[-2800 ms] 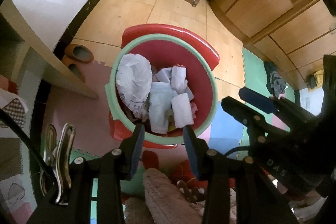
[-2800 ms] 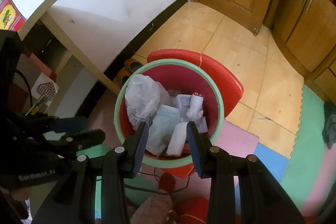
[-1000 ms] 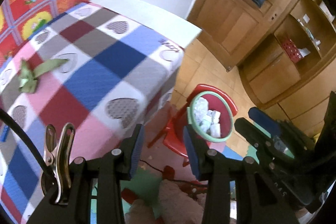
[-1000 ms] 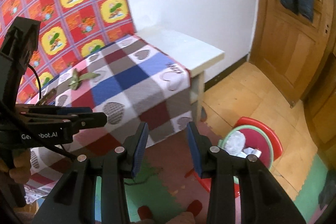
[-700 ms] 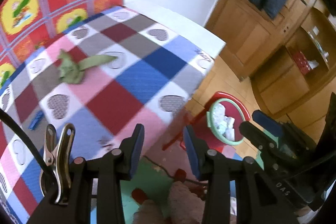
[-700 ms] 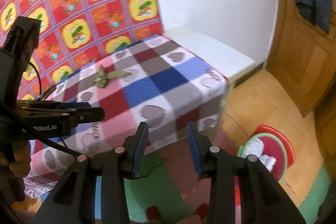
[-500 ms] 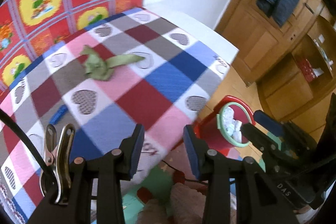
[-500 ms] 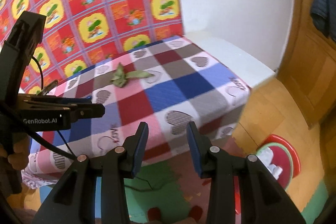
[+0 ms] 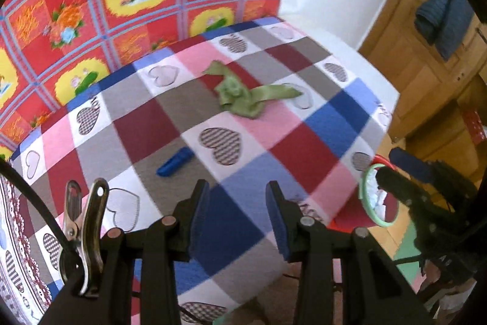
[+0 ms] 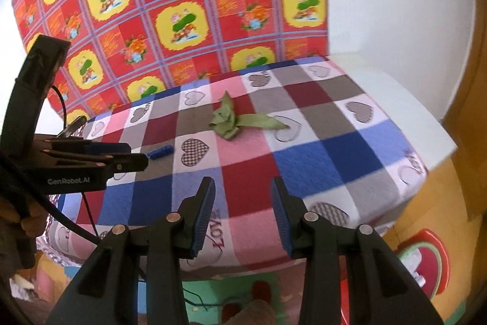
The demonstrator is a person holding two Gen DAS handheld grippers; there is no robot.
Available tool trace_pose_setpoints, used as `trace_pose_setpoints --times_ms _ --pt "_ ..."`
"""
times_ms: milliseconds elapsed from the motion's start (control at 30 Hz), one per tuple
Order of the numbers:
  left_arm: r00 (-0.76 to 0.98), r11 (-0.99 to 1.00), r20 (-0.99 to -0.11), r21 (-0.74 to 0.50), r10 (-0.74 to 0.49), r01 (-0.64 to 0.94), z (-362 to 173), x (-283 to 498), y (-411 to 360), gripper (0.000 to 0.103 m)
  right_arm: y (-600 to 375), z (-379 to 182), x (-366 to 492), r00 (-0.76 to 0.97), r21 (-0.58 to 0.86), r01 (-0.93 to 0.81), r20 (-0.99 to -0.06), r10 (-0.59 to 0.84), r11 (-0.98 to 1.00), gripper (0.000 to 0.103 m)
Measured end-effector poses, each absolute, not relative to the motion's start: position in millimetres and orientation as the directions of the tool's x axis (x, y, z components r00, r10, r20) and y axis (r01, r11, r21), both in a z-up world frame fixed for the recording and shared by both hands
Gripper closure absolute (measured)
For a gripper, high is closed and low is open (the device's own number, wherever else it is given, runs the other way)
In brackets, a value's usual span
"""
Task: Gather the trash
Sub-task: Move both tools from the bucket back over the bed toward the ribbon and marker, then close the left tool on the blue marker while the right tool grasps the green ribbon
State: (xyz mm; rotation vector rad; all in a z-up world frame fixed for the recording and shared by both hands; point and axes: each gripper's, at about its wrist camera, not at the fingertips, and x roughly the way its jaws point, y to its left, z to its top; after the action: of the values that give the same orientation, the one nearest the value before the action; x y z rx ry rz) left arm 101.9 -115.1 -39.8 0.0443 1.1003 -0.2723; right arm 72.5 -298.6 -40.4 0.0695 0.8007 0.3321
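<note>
The green ribbon scrap (image 9: 243, 96) lies crumpled on the checked cloth (image 9: 213, 166), toward the far half of the bench, with one flat tail running out toward the white uncovered end of the bench (image 10: 404, 99). I read it as the next piece of trash, since it is loose, knotted and serves no purpose where it sits. A small blue object (image 9: 175, 163) lies nearer to me on the same cloth, well apart from the ribbon; it is too blurred for me to name, but it is probably trash as well.

The trash bin (image 9: 376, 197), red with a green rim, stands on the floor beyond the bench corner, below and to the right, already holding white paper waste. Its place beside the bench keeps the carry from the cloth to the bin short.

I hold the left hand-held gripper (image 9: 237, 215) tilted steeply down over the near edge of the cloth. Its jaws stand apart with nothing between the blue pads, ready to go over a target. The right hand-held gripper (image 10: 243, 212) hangs over the same near edge at a shallower angle, jaws likewise apart and empty.

Neither tool touches the cloth. My judgement is that the step in hand is the approach. The ribbon is soft and flat, so the pinch should take the bunched knot, not the tail.
</note>
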Motion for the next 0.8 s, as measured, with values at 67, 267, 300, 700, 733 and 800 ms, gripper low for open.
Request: trace_pose_setpoints --times_ms 67,267,300,700,733,800 --pt "0.412 0.969 -0.892 -0.102 -0.189 0.225 -46 109 -109 0.062 -292 -42 84 0.633 0.192 -0.293 -0.695 0.34 0.937 0.064" --pt "0.395 0.971 -0.902 -0.091 -0.174 0.22 -60 131 -99 0.062 -286 -48 116 0.598 0.205 -0.345 -0.704 0.383 0.916 0.064" --pt "0.392 0.973 -0.904 -0.09 -0.169 0.213 -63 134 -97 0.062 -285 -48 121 0.594 0.207 -0.35 -0.705 0.388 0.913 0.064" --pt "0.328 0.974 -0.933 -0.081 -0.148 0.21 -95 165 -89 0.07 -282 -68 170 0.536 0.235 -0.411 -0.719 0.442 0.881 0.064" --pt "0.324 0.973 -0.936 -0.07 -0.14 0.219 -97 167 -90 0.073 -281 -69 172 0.532 0.237 -0.413 -0.721 0.444 0.879 0.064" --pt "0.334 0.974 -0.936 -0.041 -0.116 0.224 -100 171 -91 0.074 -280 -72 178 0.523 0.242 -0.42 -0.723 0.451 0.875 0.064"
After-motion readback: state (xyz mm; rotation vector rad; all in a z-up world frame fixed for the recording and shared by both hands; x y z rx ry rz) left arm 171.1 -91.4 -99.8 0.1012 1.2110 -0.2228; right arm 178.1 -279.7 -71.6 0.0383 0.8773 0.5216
